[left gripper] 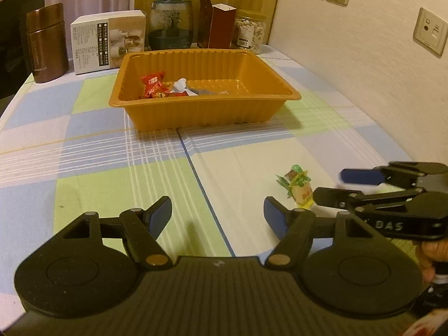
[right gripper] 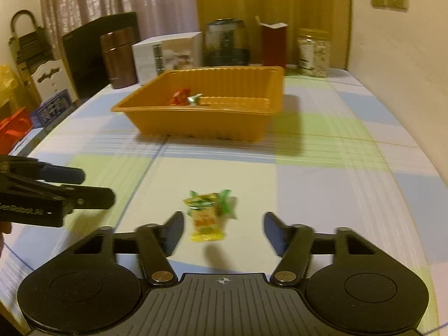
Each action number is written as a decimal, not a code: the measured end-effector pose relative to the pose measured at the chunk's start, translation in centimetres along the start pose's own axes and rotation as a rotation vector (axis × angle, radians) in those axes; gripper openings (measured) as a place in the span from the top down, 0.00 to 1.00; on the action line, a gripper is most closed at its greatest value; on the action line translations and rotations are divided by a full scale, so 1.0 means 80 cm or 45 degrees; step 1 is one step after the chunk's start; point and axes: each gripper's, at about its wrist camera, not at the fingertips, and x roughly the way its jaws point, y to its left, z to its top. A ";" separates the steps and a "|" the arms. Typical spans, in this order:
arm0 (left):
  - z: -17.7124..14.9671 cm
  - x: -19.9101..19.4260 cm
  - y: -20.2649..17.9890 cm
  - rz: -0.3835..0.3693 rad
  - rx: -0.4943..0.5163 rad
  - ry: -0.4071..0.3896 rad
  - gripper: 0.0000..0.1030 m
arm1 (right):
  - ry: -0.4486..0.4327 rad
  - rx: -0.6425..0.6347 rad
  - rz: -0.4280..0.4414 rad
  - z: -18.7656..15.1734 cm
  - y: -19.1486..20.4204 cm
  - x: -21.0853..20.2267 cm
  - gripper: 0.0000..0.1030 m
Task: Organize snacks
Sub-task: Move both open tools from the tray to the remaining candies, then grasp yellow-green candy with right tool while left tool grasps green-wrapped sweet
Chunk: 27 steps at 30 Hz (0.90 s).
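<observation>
The right gripper [right gripper: 222, 233] has its fingers [right gripper: 175, 231] spread wide over the surface [right gripper: 322, 196], and a green-and-yellow candy [right gripper: 208, 214] lies flat on the checked cloth just ahead of them, nearer the left finger, touching neither. The left gripper [left gripper: 218, 218] also holds its fingers [left gripper: 161, 218] wide apart with nothing between them, hovering over the cloth to the left of that candy [left gripper: 298, 186]; in its view the right gripper [left gripper: 361, 184] comes in from the right edge, its tips just beside the sweet. Farther back sits an orange tray [left gripper: 201, 112], holding red-wrapped candies [left gripper: 152, 85] and a white and a grey wrapper [left gripper: 193, 88] toward its left side. Behind the tray, along the far edge, stand a brown flask [left gripper: 46, 42], a white box [left gripper: 107, 40], a dark glass jar [left gripper: 170, 23], an opened red carton [left gripper: 218, 23] and a jar of nuts [left gripper: 249, 32].
</observation>
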 end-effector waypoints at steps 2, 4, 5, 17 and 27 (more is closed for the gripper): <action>0.000 0.001 0.001 0.003 0.001 0.002 0.33 | 0.009 -0.015 0.003 0.000 0.007 0.007 0.54; 0.000 0.002 0.003 0.000 -0.005 0.003 0.32 | 0.015 -0.034 0.003 0.000 0.012 0.013 0.57; 0.000 0.002 0.005 -0.002 -0.012 0.004 0.32 | 0.021 -0.045 0.005 -0.001 0.016 0.017 0.60; 0.000 0.004 0.009 -0.011 -0.036 0.001 0.30 | 0.062 -0.107 -0.048 -0.001 0.031 0.045 0.79; 0.013 0.029 -0.036 -0.105 0.107 0.002 0.30 | 0.004 0.060 -0.130 0.004 -0.011 0.013 0.80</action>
